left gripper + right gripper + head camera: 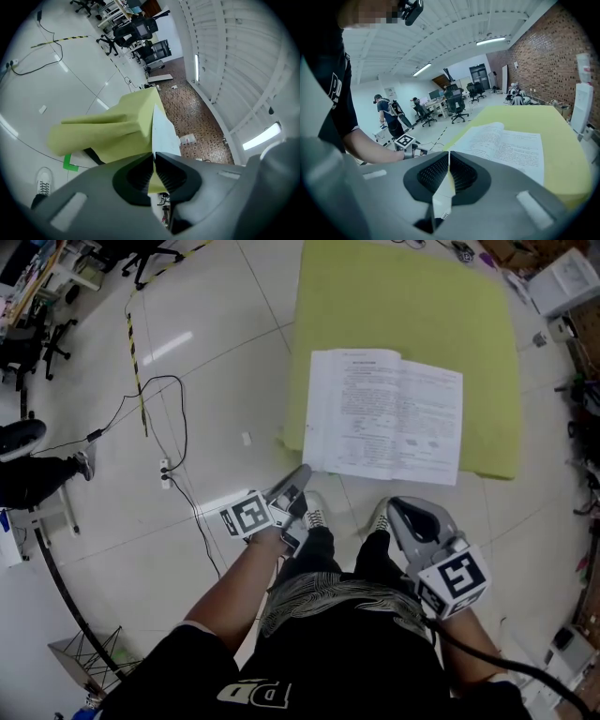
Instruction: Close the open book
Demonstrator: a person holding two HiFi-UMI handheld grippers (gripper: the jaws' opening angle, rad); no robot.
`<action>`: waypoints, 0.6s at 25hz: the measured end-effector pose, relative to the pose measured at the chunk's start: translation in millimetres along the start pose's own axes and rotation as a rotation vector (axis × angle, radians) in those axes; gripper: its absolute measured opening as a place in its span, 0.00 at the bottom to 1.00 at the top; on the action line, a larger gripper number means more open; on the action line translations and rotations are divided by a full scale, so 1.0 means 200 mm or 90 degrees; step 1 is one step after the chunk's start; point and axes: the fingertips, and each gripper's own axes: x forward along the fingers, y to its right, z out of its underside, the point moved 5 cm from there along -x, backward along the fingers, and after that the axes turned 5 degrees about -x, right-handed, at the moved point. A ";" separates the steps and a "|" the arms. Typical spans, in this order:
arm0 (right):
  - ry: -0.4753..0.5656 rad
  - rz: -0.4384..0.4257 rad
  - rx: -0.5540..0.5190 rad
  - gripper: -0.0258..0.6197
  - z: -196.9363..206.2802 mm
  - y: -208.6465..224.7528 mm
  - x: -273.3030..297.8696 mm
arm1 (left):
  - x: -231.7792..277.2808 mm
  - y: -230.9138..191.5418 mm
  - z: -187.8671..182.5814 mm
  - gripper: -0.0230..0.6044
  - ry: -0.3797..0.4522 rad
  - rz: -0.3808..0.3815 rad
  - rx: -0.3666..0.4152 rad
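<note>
An open white book (386,415) with printed pages lies flat on a yellow-green mat (412,306), near the mat's front edge. My left gripper (298,482) is held low in front of the book's near left corner, its jaws shut with nothing between them. My right gripper (405,514) hangs below the book's near right side, jaws shut and empty too. In the right gripper view the book (506,145) spreads out ahead on the mat (553,122). The left gripper view shows the mat (108,126) and the book (164,133) edge-on.
The mat lies on a glossy white floor (206,362). A black cable (173,442) and a striped tape line (136,352) run at the left. Office chairs (37,334) stand far left, boxes (567,282) at the far right. My shoes (314,512) stand just before the mat.
</note>
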 end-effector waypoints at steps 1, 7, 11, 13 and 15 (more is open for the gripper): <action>0.000 0.001 -0.001 0.07 0.00 0.01 -0.01 | -0.01 0.02 0.00 0.07 0.005 0.005 0.003; 0.013 0.003 -0.012 0.07 -0.03 0.03 -0.06 | -0.05 0.15 -0.02 0.05 0.011 0.032 0.049; 0.030 0.013 -0.015 0.07 -0.06 0.05 -0.10 | -0.07 0.26 -0.02 0.05 0.019 0.044 0.068; 0.033 0.016 -0.007 0.07 -0.06 0.05 -0.13 | -0.09 0.31 -0.01 0.05 0.021 0.047 0.081; 0.034 0.019 -0.006 0.07 -0.06 0.06 -0.15 | -0.09 0.35 -0.01 0.05 0.019 0.049 0.092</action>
